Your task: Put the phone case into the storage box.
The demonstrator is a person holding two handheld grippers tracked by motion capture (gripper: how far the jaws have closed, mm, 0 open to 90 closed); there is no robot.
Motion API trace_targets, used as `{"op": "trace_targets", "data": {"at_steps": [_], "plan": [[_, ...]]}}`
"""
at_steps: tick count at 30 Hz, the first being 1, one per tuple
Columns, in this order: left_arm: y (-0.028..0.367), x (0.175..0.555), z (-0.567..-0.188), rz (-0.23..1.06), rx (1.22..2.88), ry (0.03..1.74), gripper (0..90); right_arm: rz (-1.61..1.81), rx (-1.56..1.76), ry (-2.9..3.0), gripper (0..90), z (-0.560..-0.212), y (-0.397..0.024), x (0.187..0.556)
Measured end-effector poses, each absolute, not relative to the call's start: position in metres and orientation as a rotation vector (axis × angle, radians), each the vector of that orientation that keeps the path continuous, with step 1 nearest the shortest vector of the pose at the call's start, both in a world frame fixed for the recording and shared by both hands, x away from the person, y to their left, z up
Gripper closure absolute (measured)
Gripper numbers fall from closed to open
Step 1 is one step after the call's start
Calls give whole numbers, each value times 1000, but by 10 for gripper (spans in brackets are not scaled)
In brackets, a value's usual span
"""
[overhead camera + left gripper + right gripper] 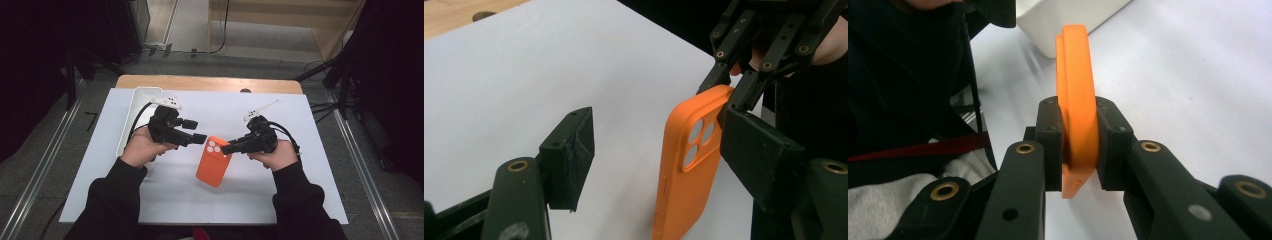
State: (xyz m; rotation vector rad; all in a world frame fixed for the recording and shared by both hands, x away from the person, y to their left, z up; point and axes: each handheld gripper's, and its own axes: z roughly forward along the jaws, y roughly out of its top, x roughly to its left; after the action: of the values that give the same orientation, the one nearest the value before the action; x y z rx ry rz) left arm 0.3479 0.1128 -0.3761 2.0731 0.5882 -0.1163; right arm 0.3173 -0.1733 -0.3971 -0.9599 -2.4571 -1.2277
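Observation:
An orange phone case [213, 162] with three camera holes sits over the middle of the white sheet. My right gripper [226, 148] is shut on its camera end. In the right gripper view the case [1075, 85] stands edge-on, squeezed between the two pads of the right gripper [1079, 145]. My left gripper [196, 131] is open just left of the case's top corner. In the left gripper view the case [686, 175] stands close beside the right-hand jaw of the left gripper [664, 155], with a wide gap to the other jaw. The right gripper [726, 90] clamps the case's far end.
A long white tray [137, 107] lies along the sheet's left side, behind my left hand, and its corner [1068, 20] shows beyond the case. The white sheet [280, 190] covers a wooden table [210, 82]. Dark floor and stands surround the table.

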Motion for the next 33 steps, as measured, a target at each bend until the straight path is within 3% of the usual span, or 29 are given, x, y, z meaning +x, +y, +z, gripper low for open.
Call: {"op": "trace_targets", "data": {"at_steps": [26,28,33], "plan": [[107,345,-383,-28,2076,626,302,-1213,-1222,-2399,742,-395,-187,323],[107,344,-384,-35,2081,616,256,-1204,-1242,-2398,742,-395,-187,324],[104,340,-385,4,2083,594,256,-1200,-1277,-2391,741,-395,-187,326]]}}
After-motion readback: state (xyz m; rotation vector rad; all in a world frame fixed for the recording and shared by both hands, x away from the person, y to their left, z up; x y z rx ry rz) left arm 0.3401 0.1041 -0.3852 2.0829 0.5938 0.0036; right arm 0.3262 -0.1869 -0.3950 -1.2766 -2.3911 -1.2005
